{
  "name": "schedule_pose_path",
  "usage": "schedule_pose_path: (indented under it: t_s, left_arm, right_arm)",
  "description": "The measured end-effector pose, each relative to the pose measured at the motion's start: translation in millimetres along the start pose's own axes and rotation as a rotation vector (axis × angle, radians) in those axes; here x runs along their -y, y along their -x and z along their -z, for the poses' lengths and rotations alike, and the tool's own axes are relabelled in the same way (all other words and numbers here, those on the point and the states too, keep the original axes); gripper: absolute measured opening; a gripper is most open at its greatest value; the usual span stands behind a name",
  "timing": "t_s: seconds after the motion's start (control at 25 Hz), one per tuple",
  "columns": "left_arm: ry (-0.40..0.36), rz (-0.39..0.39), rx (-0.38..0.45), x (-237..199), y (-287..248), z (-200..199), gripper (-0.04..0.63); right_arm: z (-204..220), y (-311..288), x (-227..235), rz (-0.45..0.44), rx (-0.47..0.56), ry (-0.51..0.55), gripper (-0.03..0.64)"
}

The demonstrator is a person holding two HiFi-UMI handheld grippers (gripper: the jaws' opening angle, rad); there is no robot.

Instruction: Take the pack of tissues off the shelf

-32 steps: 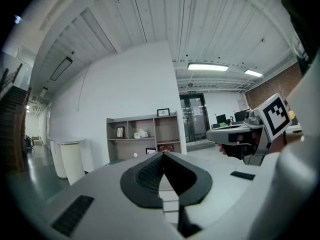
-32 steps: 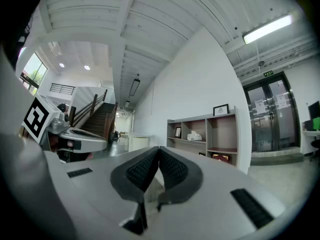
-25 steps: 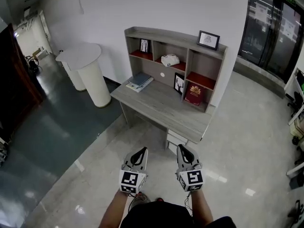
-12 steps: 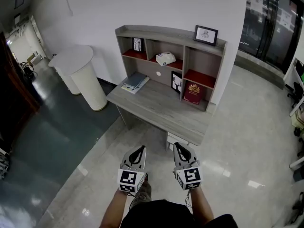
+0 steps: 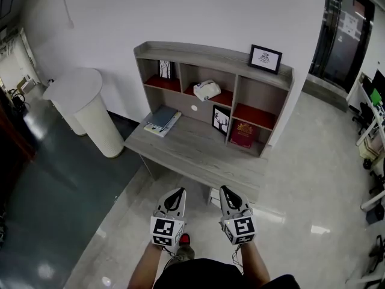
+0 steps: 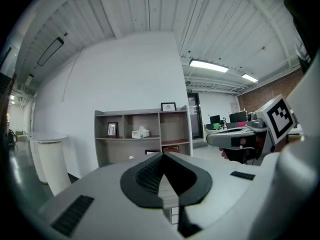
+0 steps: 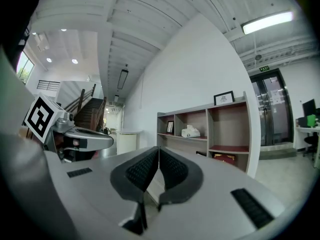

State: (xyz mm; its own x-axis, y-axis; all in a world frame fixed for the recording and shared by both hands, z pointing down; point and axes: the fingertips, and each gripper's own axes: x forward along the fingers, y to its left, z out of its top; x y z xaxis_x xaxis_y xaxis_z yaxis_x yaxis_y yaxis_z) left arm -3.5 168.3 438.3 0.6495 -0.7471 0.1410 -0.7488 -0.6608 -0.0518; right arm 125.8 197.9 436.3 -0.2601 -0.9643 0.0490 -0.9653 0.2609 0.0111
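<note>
A white pack of tissues [image 5: 206, 90] lies on the red shelf in the middle upper compartment of the grey desk hutch [image 5: 274, 72]. It shows small in the left gripper view [image 6: 140, 132] and the right gripper view [image 7: 190, 131]. My left gripper [image 5: 176, 195] and right gripper [image 5: 225, 192] are held side by side over the floor, short of the desk's front edge, both pointing at the desk. Each has its jaws closed tip to tip with nothing between them.
The grey desk [image 5: 194, 155] carries stacked books [image 5: 162, 118] at its left; a framed deer picture [image 5: 219, 119] and a red book [image 5: 244, 133] stand in lower compartments. A framed picture [image 5: 265, 58] sits on top. A white round pedestal [image 5: 84, 104] stands left. Glass doors [image 5: 347, 38] lie right.
The desk and hutch have shifted in the head view and now sit closer below me; both grippers have moved toward the desk together, staying shut.
</note>
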Motion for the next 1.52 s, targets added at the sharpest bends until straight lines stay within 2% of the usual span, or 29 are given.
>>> schedule_pose_path:
  t_s: [0.32,0.68,1.04,1.28,1.52]
  left_arm:
    - [0.001,0.052,-0.004,-70,-43,5,0.006]
    - [-0.006,0.096,-0.002,-139,-63,12,0.006]
    - [0.008,0.078,0.011,-187,-78,14,0.006]
    - [0.028,0.054,0.025,-200,-106,12,0.006]
    - [0.046,0.020,0.023,-208,-157,9,0.006]
  right_arm:
    - [-11,-77,-5,0.066,-0.024,-0.010,0.029]
    - [-3,-140,-16,0.125,-0.040,0.022,0.029]
    - [-8,-190,-28,0.101,-0.052,0.039,0.029]
    - [-10,-215,-4,0.097,-0.040,0.036,0.029]
    - [-12,-248,42,0.092,-0.027,0.042,0.029]
